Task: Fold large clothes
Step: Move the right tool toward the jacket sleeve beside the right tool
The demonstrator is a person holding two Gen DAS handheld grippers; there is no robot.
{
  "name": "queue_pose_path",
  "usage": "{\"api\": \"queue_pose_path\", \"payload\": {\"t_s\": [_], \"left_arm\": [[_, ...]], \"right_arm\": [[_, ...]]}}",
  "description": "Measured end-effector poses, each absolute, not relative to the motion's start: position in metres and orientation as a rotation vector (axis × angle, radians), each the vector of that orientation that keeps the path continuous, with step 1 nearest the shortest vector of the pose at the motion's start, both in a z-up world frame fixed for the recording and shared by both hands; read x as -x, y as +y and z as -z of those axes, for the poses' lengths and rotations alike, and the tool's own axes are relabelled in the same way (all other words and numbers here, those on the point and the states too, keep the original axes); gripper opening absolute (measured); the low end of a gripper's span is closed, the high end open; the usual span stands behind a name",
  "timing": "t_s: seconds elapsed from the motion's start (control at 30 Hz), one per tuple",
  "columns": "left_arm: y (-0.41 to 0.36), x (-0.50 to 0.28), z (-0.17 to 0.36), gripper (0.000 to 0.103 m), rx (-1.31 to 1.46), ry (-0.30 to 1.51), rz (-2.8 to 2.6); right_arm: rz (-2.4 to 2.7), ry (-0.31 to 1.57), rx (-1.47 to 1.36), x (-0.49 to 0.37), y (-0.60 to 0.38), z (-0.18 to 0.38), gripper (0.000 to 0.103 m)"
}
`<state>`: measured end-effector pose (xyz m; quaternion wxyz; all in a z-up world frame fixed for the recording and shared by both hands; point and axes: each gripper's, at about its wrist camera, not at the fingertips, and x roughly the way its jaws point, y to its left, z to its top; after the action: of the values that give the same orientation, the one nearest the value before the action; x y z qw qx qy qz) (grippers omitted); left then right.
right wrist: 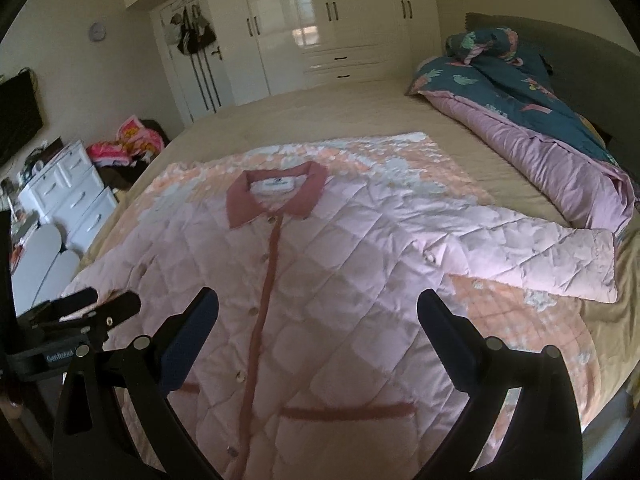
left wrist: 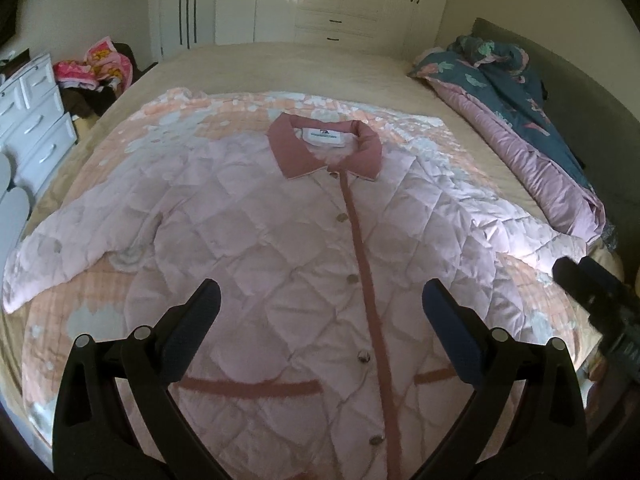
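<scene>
**Jacket laid flat, nothing gripped**

The left gripper and right gripper hung wide apart, empty, above the quilted pink jacket. It lay buttoned, sleeves spread on the bed, apparently ready for folding.

Room's looking pretty dim and warm, daylight is glaring off the glossy wardrobe doors. Fisheye is bending everything, corners are going black, and fine detail is looking soft, slightly blurry.
</scene>
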<state>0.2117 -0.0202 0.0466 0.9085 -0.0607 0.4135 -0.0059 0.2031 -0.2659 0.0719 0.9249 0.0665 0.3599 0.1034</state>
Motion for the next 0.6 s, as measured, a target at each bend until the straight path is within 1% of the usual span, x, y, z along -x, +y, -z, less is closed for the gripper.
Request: {"api": "queue_pose_path", "payload": {"t_s": [0.3,0.6], "left_arm": [[-0.028,-0.249,-0.040,0.095,0.179,0.889,0.049],[-0.050,-0.279,-0.031,0.095,0.131,0.909,0.059]], "right_arm": [[-0.137,0.724,-0.192,-0.239,-0.303,-0.072,0.099],[-0.034,0.729,-0.270,-0.267,-0.354,-0.056,0.099]]}}
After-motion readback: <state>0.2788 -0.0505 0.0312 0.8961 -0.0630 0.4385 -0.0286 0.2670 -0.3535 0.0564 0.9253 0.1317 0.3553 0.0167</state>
